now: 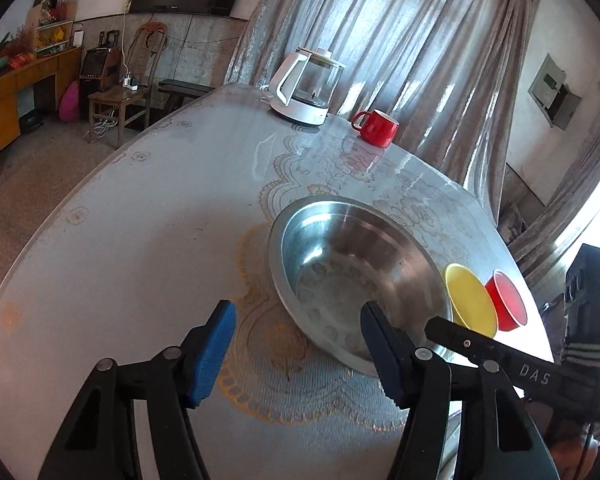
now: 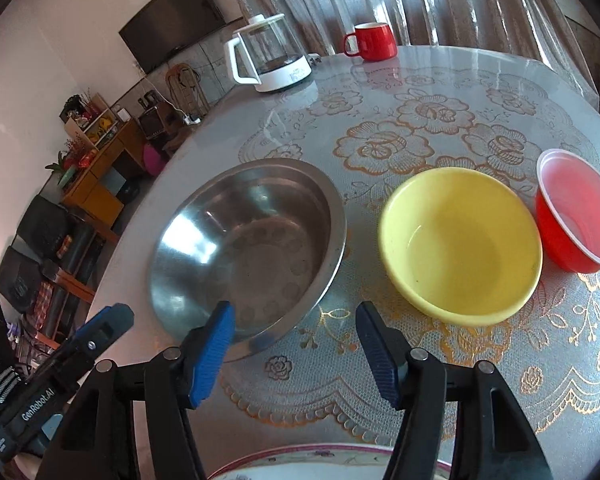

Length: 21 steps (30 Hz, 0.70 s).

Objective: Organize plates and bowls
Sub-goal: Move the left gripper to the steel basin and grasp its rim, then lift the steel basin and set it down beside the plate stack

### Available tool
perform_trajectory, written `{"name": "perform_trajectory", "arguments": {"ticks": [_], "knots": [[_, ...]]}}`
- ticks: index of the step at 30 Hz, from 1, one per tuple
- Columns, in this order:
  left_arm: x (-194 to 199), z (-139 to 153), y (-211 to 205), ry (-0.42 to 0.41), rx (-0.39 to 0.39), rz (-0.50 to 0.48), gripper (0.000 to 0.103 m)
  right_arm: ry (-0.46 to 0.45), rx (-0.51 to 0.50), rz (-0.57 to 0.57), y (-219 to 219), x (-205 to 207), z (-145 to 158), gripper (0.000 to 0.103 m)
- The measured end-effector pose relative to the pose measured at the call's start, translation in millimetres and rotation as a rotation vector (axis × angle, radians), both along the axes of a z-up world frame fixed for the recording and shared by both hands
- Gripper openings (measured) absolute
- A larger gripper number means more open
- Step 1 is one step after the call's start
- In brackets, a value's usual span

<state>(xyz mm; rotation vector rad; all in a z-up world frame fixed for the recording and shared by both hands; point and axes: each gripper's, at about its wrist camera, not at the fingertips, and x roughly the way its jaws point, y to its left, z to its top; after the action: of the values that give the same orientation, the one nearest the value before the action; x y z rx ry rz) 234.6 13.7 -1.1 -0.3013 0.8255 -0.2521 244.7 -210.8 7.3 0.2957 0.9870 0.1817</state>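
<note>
Two views checked. Left wrist view: left gripper (image 1: 298, 354) jaws spread, nothing between them, above the worktop (image 1: 140, 240) beside the steel bowl (image 1: 352, 264). Right wrist view: right gripper (image 2: 296, 354) jaws spread, empty, near the steel bowl; yellow bowl (image 2: 460, 240) and red bowl (image 2: 580, 212) stand alongside.

On the worktop (image 2: 440, 380) three bowls stand in a row: the metal bowl (image 2: 248, 248) left, the middle bowl (image 2: 460, 240) beside it, the small bowl (image 2: 576, 212) rightmost. Behind them, at the far edge, the kettle (image 2: 268, 56) stands left of the mug (image 2: 374, 42).
</note>
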Motion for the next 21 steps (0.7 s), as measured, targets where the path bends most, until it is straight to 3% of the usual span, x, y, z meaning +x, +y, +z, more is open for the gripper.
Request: {"name": "perform_trajectory", "arguments": {"ticks": [1,3,5,9,21], "knots": [[7,-3,-1,0.004,0.006,0.001,0.064,0.007,0.008,-0.001,0,4,-3,0.059],[21,-10,-5,0.028,0.028,-0.004,0.051,0.013,0.002,-0.002,0,11,-7,0.057],[30,-15,-11,0.039,0.059,-0.018,0.029,0.017,-0.005,-0.004,0,16,-10,0.041],[31,-20,-15,0.055,0.065,-0.032,0.027,0.005,-0.05,0.024,7,20,-11,0.025],[-16,-15,8,0.027,0.041,0.025,0.028,-0.058,-0.093,0.097,27,-3,4,0.025]]}}
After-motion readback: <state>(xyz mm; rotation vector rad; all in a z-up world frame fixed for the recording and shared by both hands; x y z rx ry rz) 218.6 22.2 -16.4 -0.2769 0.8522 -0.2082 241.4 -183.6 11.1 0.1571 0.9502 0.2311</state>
